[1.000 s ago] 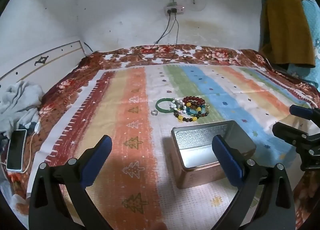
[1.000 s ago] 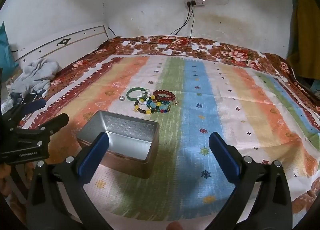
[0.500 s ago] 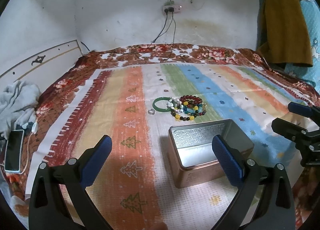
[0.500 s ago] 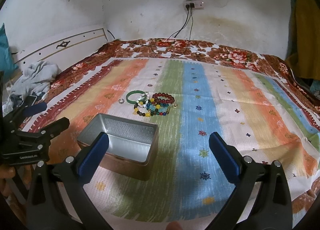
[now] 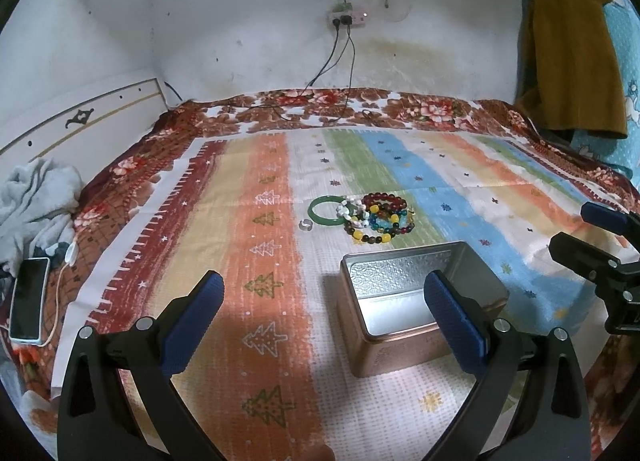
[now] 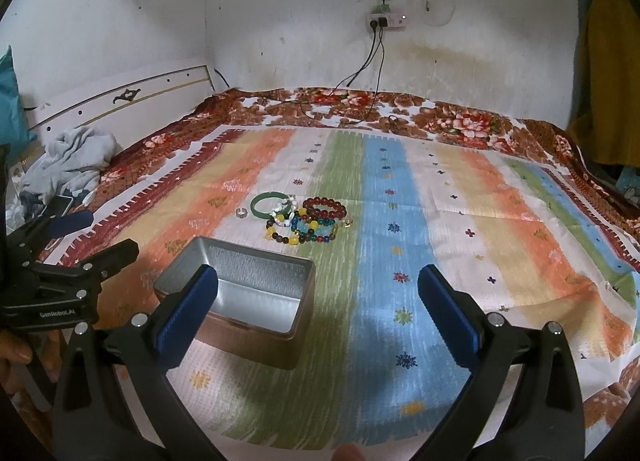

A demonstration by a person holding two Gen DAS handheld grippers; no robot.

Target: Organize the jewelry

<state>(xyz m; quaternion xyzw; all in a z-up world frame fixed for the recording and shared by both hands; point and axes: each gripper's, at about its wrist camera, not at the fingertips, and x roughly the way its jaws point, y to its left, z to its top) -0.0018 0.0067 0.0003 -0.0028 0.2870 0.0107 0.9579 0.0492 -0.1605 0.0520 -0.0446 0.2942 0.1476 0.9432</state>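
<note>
- We see the jewelry in one small pile on the bed: a green bangle [image 5: 325, 211], some bead bracelets [image 5: 380, 219] that touch and lie over each other, and a little silver ring [image 5: 305, 225] just beside the bangle.
- The pile lies out ahead of both our grippers, past the open metal tin [image 5: 416, 293].
- The tin sits between us and the pile. For our left gripper [image 5: 322, 307] it is ahead and to the right. For our right gripper [image 6: 318, 303] it is ahead and to the left.
- We think the job has not really begun. The tin looks empty, and every piece is on the striped blanket [image 5: 256, 245].
- All the pieces need to be picked up and put in the tin, we guess one at a time.
- Both grippers are spread wide and hold nothing. Both hang in the air, well back from the pile.
- The left view shows a phone [image 5: 29, 299] with a white cord far to the left. In the right view it is mostly hidden.
- The right view shows a tiny gold piece [image 6: 347, 224] just right of the beads. In the left view we cannot be sure of it.
- Each view shows the other gripper at its edge. Only the right view shows a bit of the person's fingers [image 6: 16, 353].
</note>
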